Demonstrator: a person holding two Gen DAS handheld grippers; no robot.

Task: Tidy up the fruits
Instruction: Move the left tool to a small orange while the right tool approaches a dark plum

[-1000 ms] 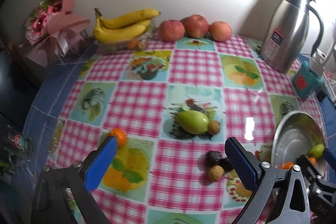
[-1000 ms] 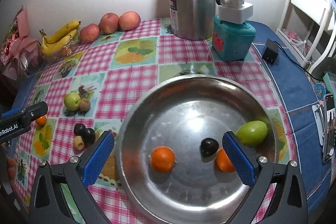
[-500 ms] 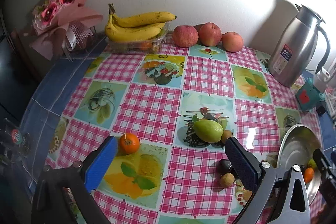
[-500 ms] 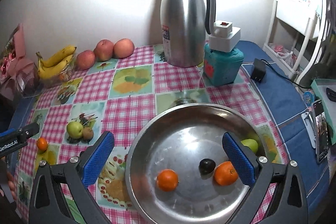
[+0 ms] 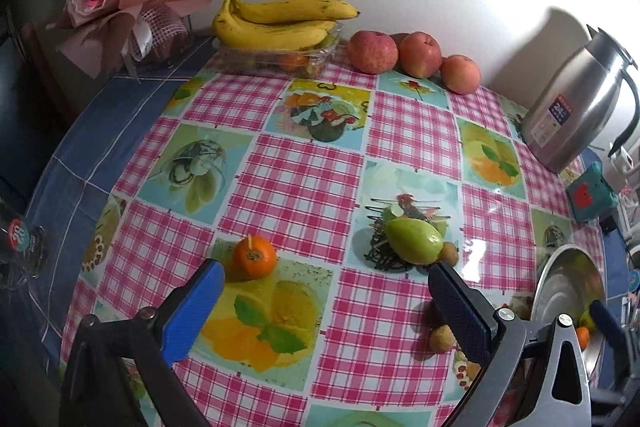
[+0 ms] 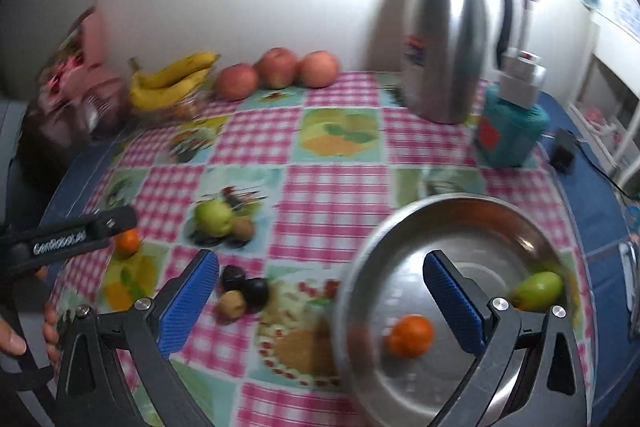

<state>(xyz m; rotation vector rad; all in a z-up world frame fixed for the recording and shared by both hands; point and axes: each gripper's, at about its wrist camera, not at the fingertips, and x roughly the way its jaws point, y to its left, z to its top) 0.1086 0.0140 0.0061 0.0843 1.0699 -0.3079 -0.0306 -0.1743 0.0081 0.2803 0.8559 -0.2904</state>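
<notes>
The orange point(image 5: 255, 257) lies just beyond the wide-open, empty left tongs point(image 5: 324, 301), beside their left finger; the right tongs point(image 6: 320, 289), also open and empty, are farther off.

Left gripper point(image 5: 326, 291), jaws apart, now sits closer to the loose orange point(image 5: 255, 257). Right gripper point(image 6: 320, 277) has swung left off the steel bowl point(image 6: 420, 223).

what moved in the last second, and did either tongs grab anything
Neither grabbed anything; both are open and empty. The left tongs pulled back and swung left toward the loose orange. The right tongs backed off the metal bowl, shifting left. The fruit stayed put.
</notes>
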